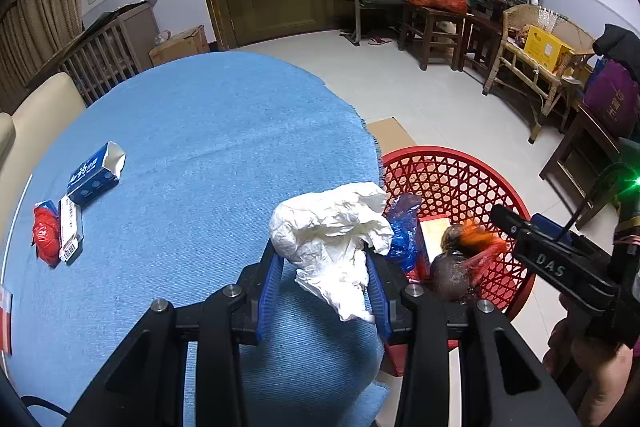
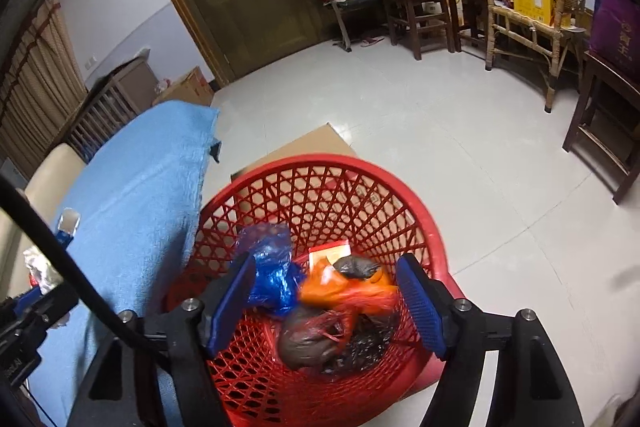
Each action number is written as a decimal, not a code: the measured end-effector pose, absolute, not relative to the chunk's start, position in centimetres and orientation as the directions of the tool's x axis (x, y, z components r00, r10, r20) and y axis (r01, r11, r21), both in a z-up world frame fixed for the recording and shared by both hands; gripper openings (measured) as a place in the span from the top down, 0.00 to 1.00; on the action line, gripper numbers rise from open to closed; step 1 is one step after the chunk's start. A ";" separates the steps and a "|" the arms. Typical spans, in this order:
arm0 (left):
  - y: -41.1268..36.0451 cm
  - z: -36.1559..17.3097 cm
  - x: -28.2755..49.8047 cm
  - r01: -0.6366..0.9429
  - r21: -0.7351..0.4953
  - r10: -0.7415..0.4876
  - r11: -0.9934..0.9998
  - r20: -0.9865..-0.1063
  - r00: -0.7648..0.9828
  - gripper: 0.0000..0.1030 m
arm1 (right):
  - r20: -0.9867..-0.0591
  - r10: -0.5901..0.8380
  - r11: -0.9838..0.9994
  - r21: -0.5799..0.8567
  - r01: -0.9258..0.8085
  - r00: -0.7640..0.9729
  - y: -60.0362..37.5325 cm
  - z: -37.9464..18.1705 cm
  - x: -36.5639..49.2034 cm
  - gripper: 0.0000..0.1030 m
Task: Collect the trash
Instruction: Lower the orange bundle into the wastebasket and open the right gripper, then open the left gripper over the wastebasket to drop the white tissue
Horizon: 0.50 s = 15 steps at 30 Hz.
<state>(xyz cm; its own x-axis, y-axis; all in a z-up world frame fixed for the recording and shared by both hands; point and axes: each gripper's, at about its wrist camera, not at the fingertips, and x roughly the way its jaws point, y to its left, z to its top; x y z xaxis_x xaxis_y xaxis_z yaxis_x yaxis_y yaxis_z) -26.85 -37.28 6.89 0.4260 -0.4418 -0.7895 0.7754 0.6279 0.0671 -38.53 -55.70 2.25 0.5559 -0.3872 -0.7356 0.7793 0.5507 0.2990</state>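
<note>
**Crumpled tissue pinched at table edge, bag loose above basket**

Crumpled white tissue [image 1: 336, 239], creased and bunched, hanging over the near edge of the blue tablecloth [image 1: 200, 131], pinched between the blue pads of the left gripper [image 1: 326, 287]. Just beside it, a red lattice basket [image 2: 360, 167] on the floor, already holding a blue bag [image 2: 272, 267] and a small box [image 2: 330, 253]. Above these, blurred orange and grey bags [image 2: 340, 291] lying free between the spread fingers of the right gripper [image 2: 326, 301], pads clear of them. Further left on the cloth, a blue carton [image 1: 96, 173] and a red wrapper [image 1: 46, 233]
</note>
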 end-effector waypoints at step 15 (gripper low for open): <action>-41.3 5.7 -29.8 0.850 0.054 -0.465 0.524 -0.818 0.338 0.60 | -0.670 -0.458 0.458 0.385 0.801 0.584 -56.1 5.2 -44.9 0.24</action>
